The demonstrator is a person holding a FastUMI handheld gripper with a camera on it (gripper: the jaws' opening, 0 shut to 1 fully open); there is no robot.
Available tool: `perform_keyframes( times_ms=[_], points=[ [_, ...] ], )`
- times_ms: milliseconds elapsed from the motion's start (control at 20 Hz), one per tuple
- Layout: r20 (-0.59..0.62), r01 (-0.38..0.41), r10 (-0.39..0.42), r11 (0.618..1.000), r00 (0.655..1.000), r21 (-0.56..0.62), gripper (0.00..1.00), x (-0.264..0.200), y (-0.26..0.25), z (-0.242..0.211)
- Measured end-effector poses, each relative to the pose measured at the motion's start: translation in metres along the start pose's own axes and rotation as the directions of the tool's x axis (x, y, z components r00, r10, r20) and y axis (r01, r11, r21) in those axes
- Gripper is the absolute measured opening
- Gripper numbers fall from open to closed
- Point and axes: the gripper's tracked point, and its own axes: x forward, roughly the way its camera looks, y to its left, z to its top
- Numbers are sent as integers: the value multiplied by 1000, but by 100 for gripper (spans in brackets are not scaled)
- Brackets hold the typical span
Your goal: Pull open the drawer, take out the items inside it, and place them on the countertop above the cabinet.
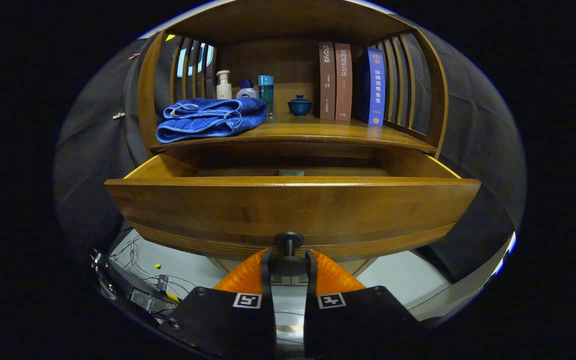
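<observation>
Countertop, left to right: folded blue terry towel [211, 119] at the front edge; three small toiletry bottles [245, 88] behind it; dark blue lidded ceramic cup [299, 105]; three upright hardback books [350, 82] against the slatted side. Bare wooden countertop [313, 131] centre-front offers landing room.

Curved brown wooden drawer [292, 207]: drawn out; one small pale item [290, 173] just visible over the front rim.

Gripper [288, 262]: closed narrowly on the dark round drawer knob [289, 241], evidently for pulling.
</observation>
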Motion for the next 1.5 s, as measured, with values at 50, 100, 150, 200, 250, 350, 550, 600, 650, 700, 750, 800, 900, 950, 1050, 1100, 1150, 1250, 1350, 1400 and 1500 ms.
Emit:
perform_keyframes(
  times_ms=[50, 100, 150, 200, 250, 350, 550, 600, 650, 700, 750, 800, 900, 950, 1050, 1100, 1150, 1250, 1350, 1400, 1500],
  points=[
    [-6, -2, 2, 1000, 1000, 4, 26, -4, 0, -3],
    [-9, 1, -1, 1000, 1000, 5, 26, -9, 0, -6],
    [-9, 5, -5, 1000, 1000, 8, 26, -15, 0, -9],
    [-14, 12, -12, 1000, 1000, 7, 26, -20, 0, -12],
    [-17, 14, -14, 1000, 1000, 6, 26, -26, 1, -16],
    [-24, 11, -11, 1000, 1000, 5, 26, -37, 3, -23],
    [-35, 5, -5, 1000, 999, 17, 26, -54, 4, -34],
    [-37, 7, -7, 1000, 999, 17, 26, -57, 4, -37],
    [-42, 10, -9, 1000, 999, 15, 26, -58, 3, -39],
    [-49, 11, -10, 1000, 999, 12, 26, -60, 3, -43],
    [-57, 11, -11, 1000, 998, 13, 26, -59, 2, -48],
    [-77, 12, -11, 1000, 997, 16, 26, -58, 2, -55],
    [-68, 14, -13, 1000, 998, 12, 26, -57, 1, -54],
    [-58, 15, -15, 1000, 998, 10, 26, -58, 2, -54],
    [-61, 17, -15, 1000, 998, 19, 35, -57, 3, -55],
    [-66, 31, -29, 999, 997, 22, 40, -57, 1, -57],
    [-72, 54, -52, 998, 996, 20, 60, -59, -5, -59],
    [-76, 71, -69, 997, 995, 25, 100, -63, -7, -61],
    [-57, 76, -74, 997, 996, 33, 98, -77, -6, -55],
    [-43, 73, -71, 997, 997, 35, 100, -86, -4, -48],
    [3, 63, -63, 997, 998, 35, 100, -103, 1, -25]
  ],
)
